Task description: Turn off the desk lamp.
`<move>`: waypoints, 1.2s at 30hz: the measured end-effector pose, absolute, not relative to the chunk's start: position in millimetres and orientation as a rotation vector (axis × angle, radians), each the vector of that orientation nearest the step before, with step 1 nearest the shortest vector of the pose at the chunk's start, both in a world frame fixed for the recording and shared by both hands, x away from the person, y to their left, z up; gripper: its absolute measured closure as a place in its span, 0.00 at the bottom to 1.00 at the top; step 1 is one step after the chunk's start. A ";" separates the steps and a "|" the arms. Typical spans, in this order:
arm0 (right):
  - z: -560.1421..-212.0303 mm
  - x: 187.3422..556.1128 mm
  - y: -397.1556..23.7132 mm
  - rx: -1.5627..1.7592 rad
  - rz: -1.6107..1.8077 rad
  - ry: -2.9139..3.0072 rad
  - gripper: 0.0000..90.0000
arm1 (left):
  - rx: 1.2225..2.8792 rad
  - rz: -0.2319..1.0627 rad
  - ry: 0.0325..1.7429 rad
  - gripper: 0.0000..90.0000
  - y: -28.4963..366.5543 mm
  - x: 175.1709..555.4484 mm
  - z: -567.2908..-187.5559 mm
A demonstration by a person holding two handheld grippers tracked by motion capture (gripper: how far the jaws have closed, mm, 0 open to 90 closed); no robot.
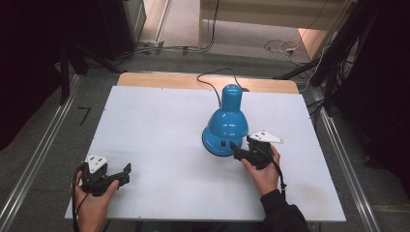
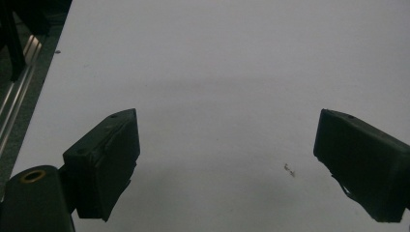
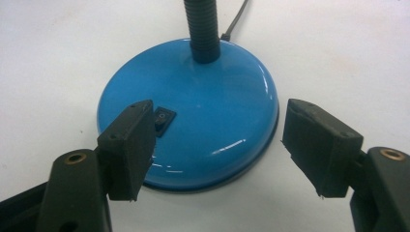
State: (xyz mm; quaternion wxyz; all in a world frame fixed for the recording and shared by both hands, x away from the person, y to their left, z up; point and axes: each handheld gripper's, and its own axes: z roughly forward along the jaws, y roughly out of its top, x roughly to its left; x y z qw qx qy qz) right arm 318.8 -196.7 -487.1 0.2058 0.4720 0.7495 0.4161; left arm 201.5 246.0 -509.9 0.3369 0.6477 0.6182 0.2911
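High view, lamp: we see the glossy blue metal desk lamp [image 1: 226, 126] mid-counter [image 1: 159, 121].
Right hand-held gripper [image 3: 217, 145]: open, straddling its round base [image 3: 212, 96], near the black rocker switch [image 3: 163, 119].
Left hand-held gripper [image 2: 227, 164]: open, well apart.

Your left hand [image 1: 92, 195] sits at about seven o'clock on the table, holding the black two-jaw left gripper [image 1: 126, 175] low, jaws spread wide and pointing toward two o'clock. Your right hand [image 1: 263, 175], dark sleeve at five o'clock, aims the black right gripper [image 1: 234, 150] toward ten o'clock, jaws standing apart, gripping nothing.
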 end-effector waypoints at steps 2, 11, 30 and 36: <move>-487.1 318.5 -200.0 1.323 1.155 2.084 0.28 | 1.688 0.759 1.608 0.11 245.9 201.5 -509.8; -487.6 316.3 -213.3 1.337 1.146 2.070 0.28 | 1.694 0.758 1.606 0.11 245.3 201.8 -509.7; -490.9 310.5 -242.6 1.371 1.111 2.048 0.26 | 1.692 0.759 1.609 0.11 245.5 201.5 -509.7; -489.2 304.7 -264.7 1.392 1.097 2.012 0.25 | 1.690 0.759 1.610 0.11 245.5 201.3 -509.6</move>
